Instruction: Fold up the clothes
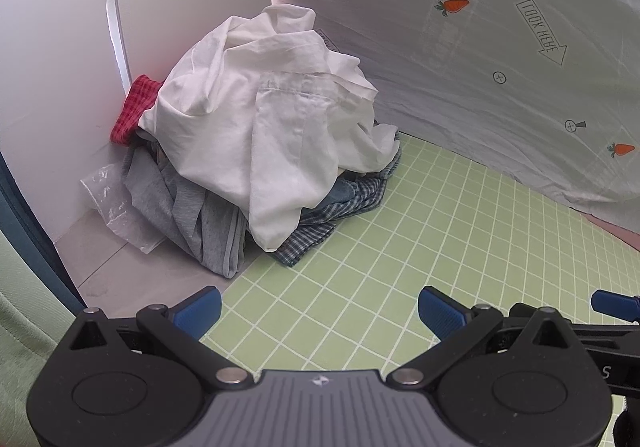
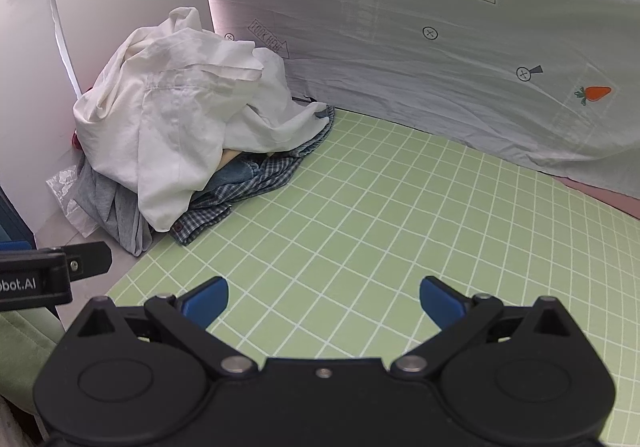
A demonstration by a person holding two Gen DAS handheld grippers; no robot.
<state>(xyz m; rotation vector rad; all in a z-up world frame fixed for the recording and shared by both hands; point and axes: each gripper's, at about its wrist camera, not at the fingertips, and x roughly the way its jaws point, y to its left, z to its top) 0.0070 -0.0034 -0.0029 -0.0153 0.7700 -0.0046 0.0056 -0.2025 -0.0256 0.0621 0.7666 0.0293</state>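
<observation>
A pile of clothes sits in the far left corner of the green grid mat (image 1: pixel 380 247) (image 2: pixel 380 227). A crumpled white shirt (image 1: pixel 272 119) (image 2: pixel 172 115) lies on top. Under it are a grey garment (image 1: pixel 192 215) (image 2: pixel 116 219), a blue checked shirt (image 1: pixel 320 223) (image 2: pixel 248 183) and a red checked piece (image 1: pixel 134 109). My left gripper (image 1: pixel 319 312) hovers over the mat's near edge, jaws wide open and empty, well short of the pile. My right gripper (image 2: pixel 324 301) stands open and empty beside it. One blue fingertip (image 1: pixel 612 305) of the right gripper shows in the left wrist view.
A white panel (image 1: pixel 52 87) closes the left side. A pale cloth backdrop (image 1: pixel 500 67) (image 2: pixel 440 67) with carrot prints and arrows closes the back. A clear plastic bag (image 1: pixel 116 207) (image 2: pixel 68 191) lies beside the pile. The left gripper's black body (image 2: pixel 44 271) juts in at the left of the right wrist view.
</observation>
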